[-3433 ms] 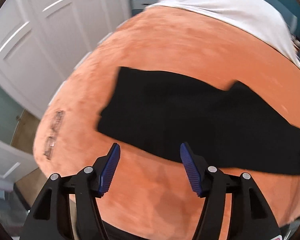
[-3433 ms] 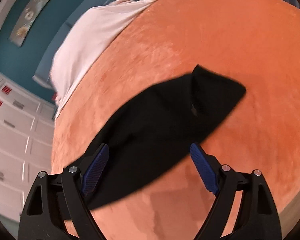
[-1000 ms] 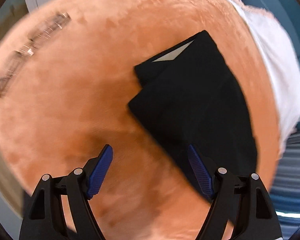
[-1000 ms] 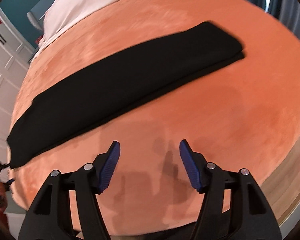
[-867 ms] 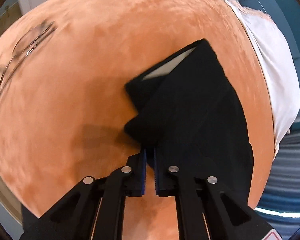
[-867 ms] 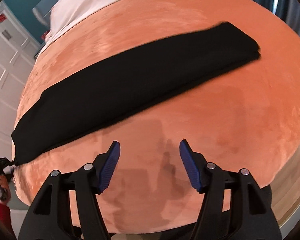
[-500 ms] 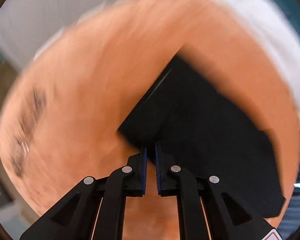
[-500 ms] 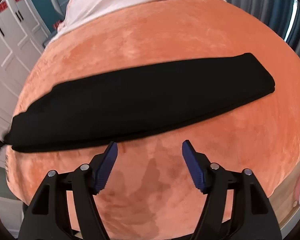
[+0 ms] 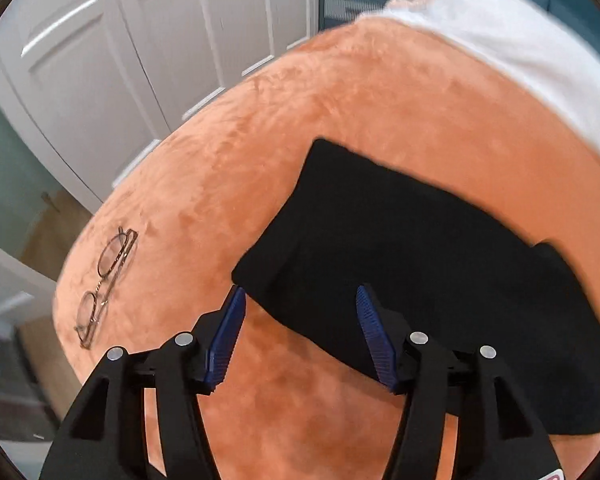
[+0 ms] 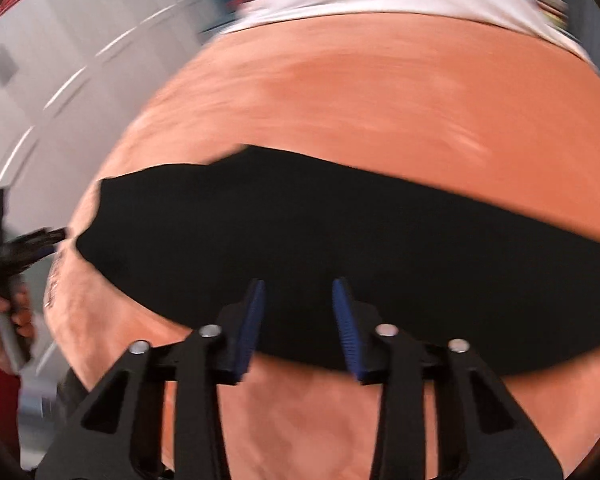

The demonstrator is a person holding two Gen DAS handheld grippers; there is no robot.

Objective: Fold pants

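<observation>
since the left gripper (image 9: 300, 332) let go of the end it was pinching a moment ago, the black pants (image 9: 420, 248) now lie flat on the orange blanket (image 9: 340, 112) in a long folded strip. its jaws are opening, and nothing is squeezed between them. the near edge of the pants sits just past the blue pads (image 9: 226, 334), with only orange blanket showing low down in the gap. that tells me the little tug to tidy that end is likely done.

the right gripper (image 10: 298, 324) has come from well off to the side to the near long edge of the pants (image 10: 340, 240). its jaws are closing. the black cloth shows behind the gap, but the pads (image 10: 252, 326) are not pressing on it yet, so i would call it not holding anything. i think it is getting ready to grab the edge for the next fold, maybe bringing one end over to the other. the picture is blurry, so i cannot tell if the pad tips touch the cloth.

a second ago the left jaws stood wide beside the pants, then snapped tight on the corner. the white bit of lining at that end showed then, and it is tucked out of sight now. the right jaws were wide over bare blanket then.

a pair of glasses (image 9: 104, 280) rests on the blanket, well apart from the pants. in the right view a hand (image 10: 8, 312) holds the other gripper at the far left end of the strip.
</observation>
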